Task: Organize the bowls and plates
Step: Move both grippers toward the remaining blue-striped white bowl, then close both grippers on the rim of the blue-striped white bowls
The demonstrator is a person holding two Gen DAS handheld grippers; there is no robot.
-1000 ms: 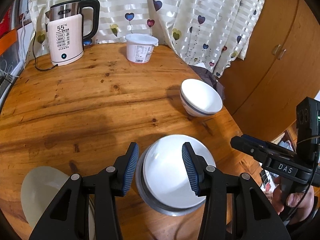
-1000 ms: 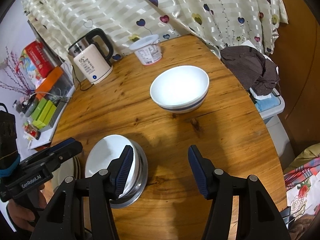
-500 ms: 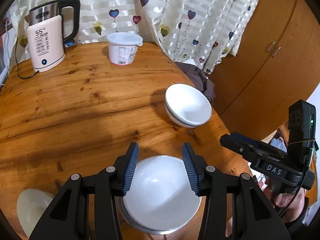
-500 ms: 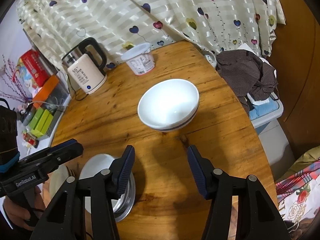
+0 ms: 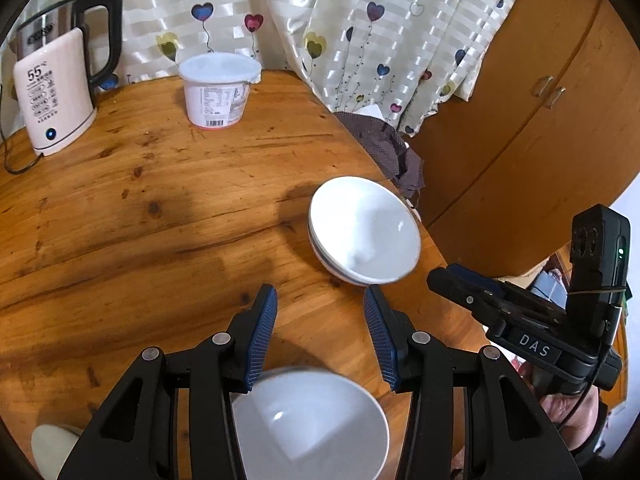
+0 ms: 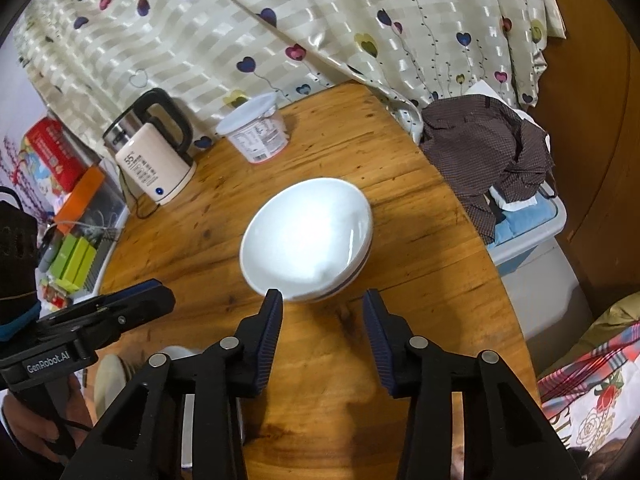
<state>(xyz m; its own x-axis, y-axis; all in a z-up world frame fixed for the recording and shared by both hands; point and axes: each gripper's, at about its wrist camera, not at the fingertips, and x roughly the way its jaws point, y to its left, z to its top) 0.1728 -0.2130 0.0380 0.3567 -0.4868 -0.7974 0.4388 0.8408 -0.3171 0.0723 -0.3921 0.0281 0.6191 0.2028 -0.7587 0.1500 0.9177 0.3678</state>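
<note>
A white bowl with a dark band (image 6: 306, 236) sits on the round wooden table (image 6: 400, 264); in the left wrist view it (image 5: 364, 230) lies ahead and right. My right gripper (image 6: 322, 304) is open, its tips just short of the bowl's near rim. My left gripper (image 5: 320, 300) is open and empty above bare wood. A white bowl in a metal dish (image 5: 308, 428) lies under the left gripper's body. A cream plate (image 5: 52, 446) shows at the lower left. The right gripper's body (image 5: 520, 320) is at the right of the left wrist view.
A cream electric kettle (image 5: 52, 80) and a lidded white tub (image 5: 218, 88) stand at the table's far side by a heart-print curtain (image 6: 280, 20). A brown shirt on a plastic bin (image 6: 488, 156) is beside the table's right edge. A wooden cabinet (image 5: 540, 120) is behind.
Both grippers moved toward the banded bowl, which now looks larger and nearer. The bowl in the metal dish slid back under the left gripper. Both jaws stayed open.
</note>
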